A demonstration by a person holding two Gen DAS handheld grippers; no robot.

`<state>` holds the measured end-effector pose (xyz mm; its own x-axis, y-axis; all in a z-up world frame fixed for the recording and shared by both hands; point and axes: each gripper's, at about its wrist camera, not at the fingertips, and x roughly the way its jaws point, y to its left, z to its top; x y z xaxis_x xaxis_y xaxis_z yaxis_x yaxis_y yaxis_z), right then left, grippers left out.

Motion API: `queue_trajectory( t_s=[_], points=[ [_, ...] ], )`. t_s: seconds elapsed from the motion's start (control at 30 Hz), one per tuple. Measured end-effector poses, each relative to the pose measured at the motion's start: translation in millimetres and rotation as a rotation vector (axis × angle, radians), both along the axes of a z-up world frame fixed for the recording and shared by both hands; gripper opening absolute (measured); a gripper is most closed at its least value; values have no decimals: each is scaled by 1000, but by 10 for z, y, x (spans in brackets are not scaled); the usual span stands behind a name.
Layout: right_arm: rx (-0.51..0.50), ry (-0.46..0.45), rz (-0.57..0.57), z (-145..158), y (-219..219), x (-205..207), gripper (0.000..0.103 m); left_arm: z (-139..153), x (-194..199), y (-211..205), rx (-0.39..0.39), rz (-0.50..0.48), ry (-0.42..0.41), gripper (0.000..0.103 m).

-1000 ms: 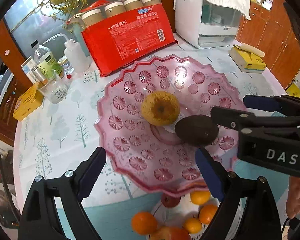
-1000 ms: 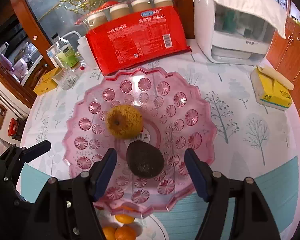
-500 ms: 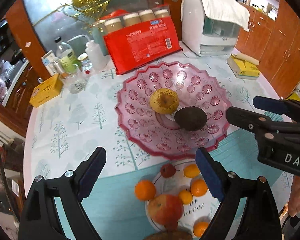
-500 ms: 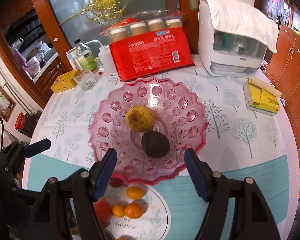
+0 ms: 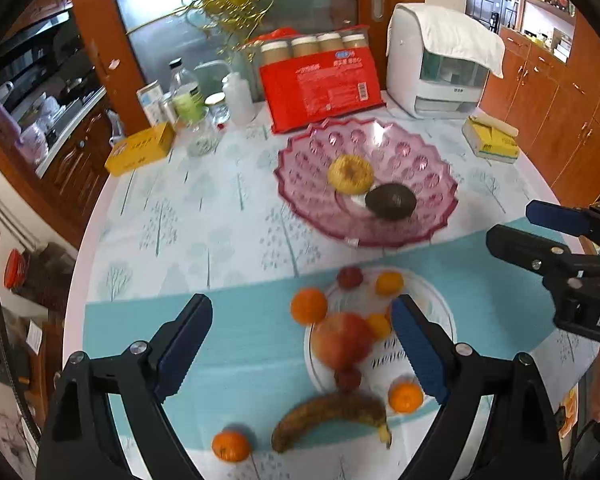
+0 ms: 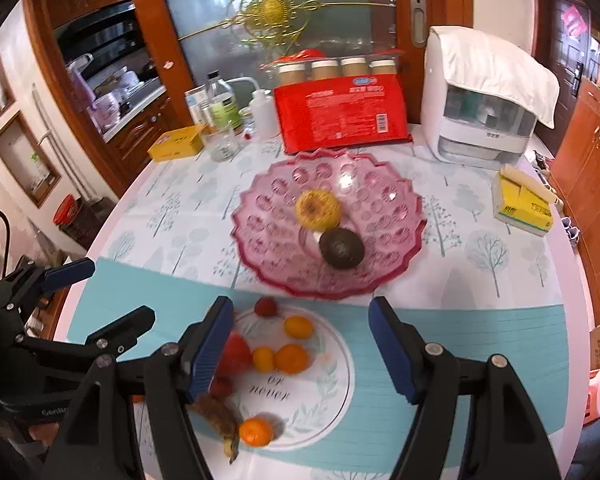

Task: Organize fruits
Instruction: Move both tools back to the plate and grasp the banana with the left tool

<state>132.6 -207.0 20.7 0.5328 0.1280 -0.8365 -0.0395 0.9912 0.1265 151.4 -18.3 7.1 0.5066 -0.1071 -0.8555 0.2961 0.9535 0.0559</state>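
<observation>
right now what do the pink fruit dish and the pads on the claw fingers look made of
Pink fruit dish: translucent glass or moulded plastic, glossy; the tablecloth shows through and a bright glare sits on it. Which of the two is unclear.
Pads: matte blue, probably rubber or soft plastic, on black plastic fingers.

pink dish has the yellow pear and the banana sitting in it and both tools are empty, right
Not quite: the dark fruit beside the yellow pear in the pink dish is an avocado, as the right wrist view shows. The banana lies on the table by the small fruits. Both tools, left tool and right tool, are empty.
</observation>
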Motion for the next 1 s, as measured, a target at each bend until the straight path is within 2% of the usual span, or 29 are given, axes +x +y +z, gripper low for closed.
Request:
queue_trajectory(
  t_s=[0.17,0.33,0.53,0.77,0.83,0.9,1.0],
  points=[
    [18,28,27,-113,99,-203,71,-160,-241,160,2,-19,26,90],
    [22,73,29,-308,228,-310,71,-419,-384,320,2,-88,74,90],
    [48,143,-2,-634,376,-354,71,-910,-399,505,42,-154,183,90],
    [45,200,-37,-953,622,-332,71,-1428,-410,396,98,-298,254,90],
    [39,207,-43,-1013,692,-314,71,-1548,-399,358,102,-330,272,88],
    [19,209,-55,-1066,737,-293,70,-1655,-344,355,77,-338,306,79],
    [7,217,-83,-1166,751,-261,70,-1772,-269,375,38,-350,351,77]
  ],
)
